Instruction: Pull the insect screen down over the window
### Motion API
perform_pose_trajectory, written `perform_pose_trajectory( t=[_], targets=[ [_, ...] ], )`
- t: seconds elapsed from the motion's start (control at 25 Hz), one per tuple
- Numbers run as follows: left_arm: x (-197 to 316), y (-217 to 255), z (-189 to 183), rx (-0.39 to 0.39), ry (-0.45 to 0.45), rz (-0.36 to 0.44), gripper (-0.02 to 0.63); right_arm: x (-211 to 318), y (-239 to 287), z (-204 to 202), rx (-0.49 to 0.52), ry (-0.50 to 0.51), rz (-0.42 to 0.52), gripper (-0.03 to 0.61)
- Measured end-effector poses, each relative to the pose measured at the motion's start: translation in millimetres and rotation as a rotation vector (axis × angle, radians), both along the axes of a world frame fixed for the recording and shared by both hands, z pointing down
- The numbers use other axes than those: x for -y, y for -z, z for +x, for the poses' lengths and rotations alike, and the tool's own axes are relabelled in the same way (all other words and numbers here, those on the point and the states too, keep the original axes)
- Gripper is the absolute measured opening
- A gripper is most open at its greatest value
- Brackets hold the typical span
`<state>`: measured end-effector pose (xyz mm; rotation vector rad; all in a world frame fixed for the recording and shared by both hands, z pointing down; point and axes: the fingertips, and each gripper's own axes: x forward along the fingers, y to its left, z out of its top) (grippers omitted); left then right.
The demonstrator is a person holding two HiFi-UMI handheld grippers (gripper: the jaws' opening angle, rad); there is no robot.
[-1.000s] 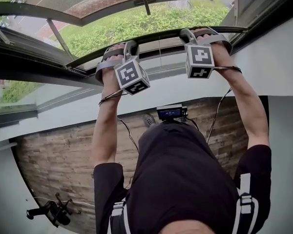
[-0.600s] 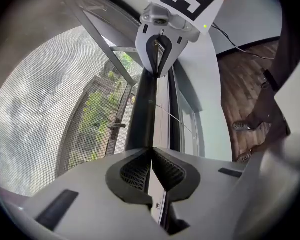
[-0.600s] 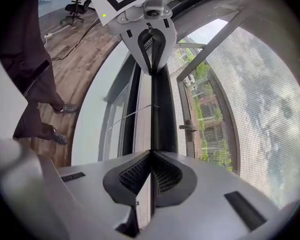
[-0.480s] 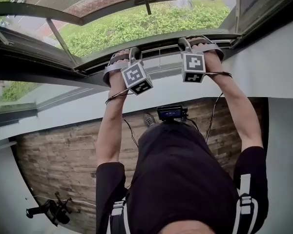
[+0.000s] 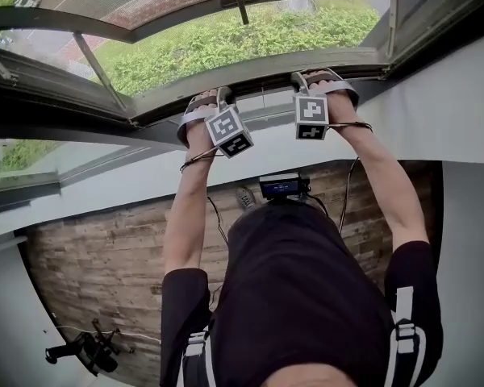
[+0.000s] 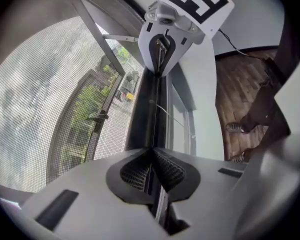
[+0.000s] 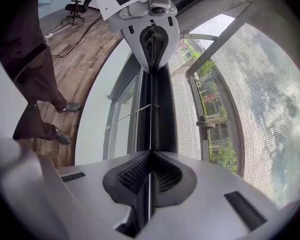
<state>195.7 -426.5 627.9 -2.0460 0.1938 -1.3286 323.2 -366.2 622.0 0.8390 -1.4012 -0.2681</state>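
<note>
The left claw (image 6: 152, 156) is pinching shut on the thin lip of the screen's bar (image 6: 149, 104). The right claw (image 7: 150, 159) is clamping the same lip further along, with the mesh (image 7: 260, 94) stretching away above. The bar is running crosswise between the claws, neither hand nearer, and the sill (image 5: 436, 111) is lying below it toward the person, so the pull is likely heading straight down. Only the claw views are showing the lip between the pads, and only the head view is showing the bar nearing the window's lower edge.

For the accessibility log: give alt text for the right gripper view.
The right claw is shut on the insect screen's bottom bar, which runs away to the left claw, gripping it too. The mesh lies at right, wooden floor at left.
</note>
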Motion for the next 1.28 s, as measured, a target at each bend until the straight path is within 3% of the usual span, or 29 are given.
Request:
perform_pose_trajectory(
  t=[0.72, 1.08, 1.28],
  targets=[
    [-1, -41, 0, -0.018, 0.031, 0.0, 0.023, 2, -35, -3, 0.012, -0.024, 0.028, 0.021],
    [2, -35, 0, -0.002, 0.038, 0.017, 0.023, 1, -37, 0, 0.02, -0.028, 0.007, 0.021],
    [-4, -44, -3, -0.005, 0.031, -0.02, 0.023, -3, -41, -2, 0.041, -0.029, 0.005, 0.021]
  ],
)
